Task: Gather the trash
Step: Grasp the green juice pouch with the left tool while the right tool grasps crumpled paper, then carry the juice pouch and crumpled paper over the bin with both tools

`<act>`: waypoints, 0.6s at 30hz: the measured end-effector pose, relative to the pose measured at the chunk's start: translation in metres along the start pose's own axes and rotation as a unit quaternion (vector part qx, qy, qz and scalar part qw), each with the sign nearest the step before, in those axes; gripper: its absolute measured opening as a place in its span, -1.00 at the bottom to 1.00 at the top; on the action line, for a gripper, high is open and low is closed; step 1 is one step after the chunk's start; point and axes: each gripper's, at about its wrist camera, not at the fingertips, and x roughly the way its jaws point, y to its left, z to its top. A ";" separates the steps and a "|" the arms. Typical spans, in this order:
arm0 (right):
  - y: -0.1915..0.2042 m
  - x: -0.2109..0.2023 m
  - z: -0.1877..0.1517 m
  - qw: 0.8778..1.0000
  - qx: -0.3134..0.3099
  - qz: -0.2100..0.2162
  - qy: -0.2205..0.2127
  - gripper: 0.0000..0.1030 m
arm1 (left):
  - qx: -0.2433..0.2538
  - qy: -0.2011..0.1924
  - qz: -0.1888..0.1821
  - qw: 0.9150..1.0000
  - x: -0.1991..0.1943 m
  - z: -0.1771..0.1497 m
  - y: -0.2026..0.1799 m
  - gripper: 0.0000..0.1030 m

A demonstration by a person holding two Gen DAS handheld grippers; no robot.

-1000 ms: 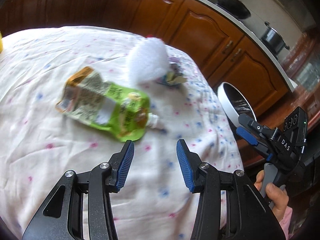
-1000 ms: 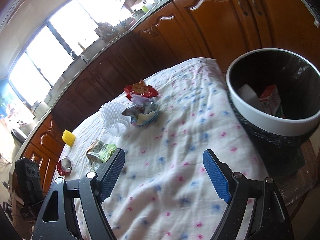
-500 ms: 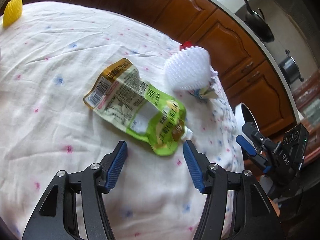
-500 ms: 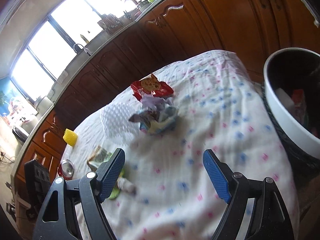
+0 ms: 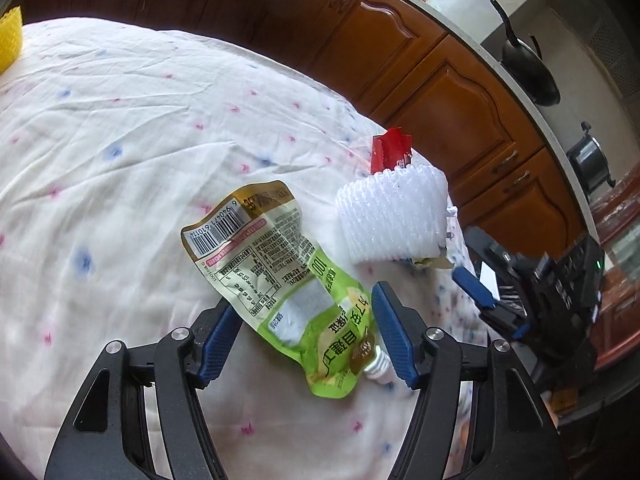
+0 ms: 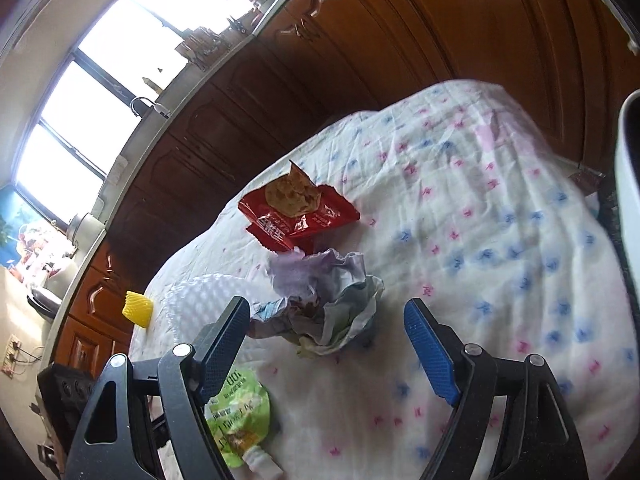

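Left tongs (image 5: 306, 326) had just been opening w/ the green drink pouch (image 5: 280, 276) lying flat on the clothed worktop (image 5: 100, 160) between unpressed pads. Right tongs (image 6: 326, 354), gaping, empty, framed crumpled wrappers (image 6: 324, 300), prob. next pickup.

The green drink pouch (image 5: 288, 288) is shiny plastic. The tablecloth (image 5: 120, 160) is soft, wrinkled cloth. The cabinets (image 5: 452, 104) are smooth, glossy wood.

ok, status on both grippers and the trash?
Left gripper jaws just opened, straddling green pouch, no grip. Right gripper open over crumpled wrapper. White foam net close behind pouch.
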 end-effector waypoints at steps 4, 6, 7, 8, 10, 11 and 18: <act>0.000 0.005 -0.003 1.000 -0.004 0.008 0.008 -0.27 | 0.022 0.003 -0.001 1.000 0.004 -0.002 -0.004 -0.16; 0.002 -0.001 -0.005 1.000 -0.014 0.003 0.000 -0.61 | 0.036 0.011 -0.004 0.999 0.006 -0.006 -0.008 -0.69; 0.003 -0.004 -0.006 1.000 -0.017 0.000 -0.002 -0.74 | 0.040 0.011 -0.007 0.999 0.007 -0.007 -0.009 -0.67; 0.002 -0.008 -0.007 1.000 -0.017 0.001 -0.004 -0.74 | 0.044 0.006 -0.010 0.999 0.005 -0.008 -0.011 -0.70; 0.001 -0.017 -0.011 1.000 -0.022 -0.001 -0.007 -0.77 | 0.053 -0.005 -0.012 0.999 -0.001 -0.010 -0.014 -0.75; 0.001 -0.021 -0.013 1.000 -0.024 -0.004 -0.011 -0.77 | 0.056 -0.010 -0.016 0.998 -0.005 -0.011 -0.016 -0.77; -0.013 -0.065 -0.030 0.999 -0.019 -0.013 -0.045 -0.78 | 0.075 -0.032 -0.042 0.996 -0.033 -0.020 -0.029 -0.91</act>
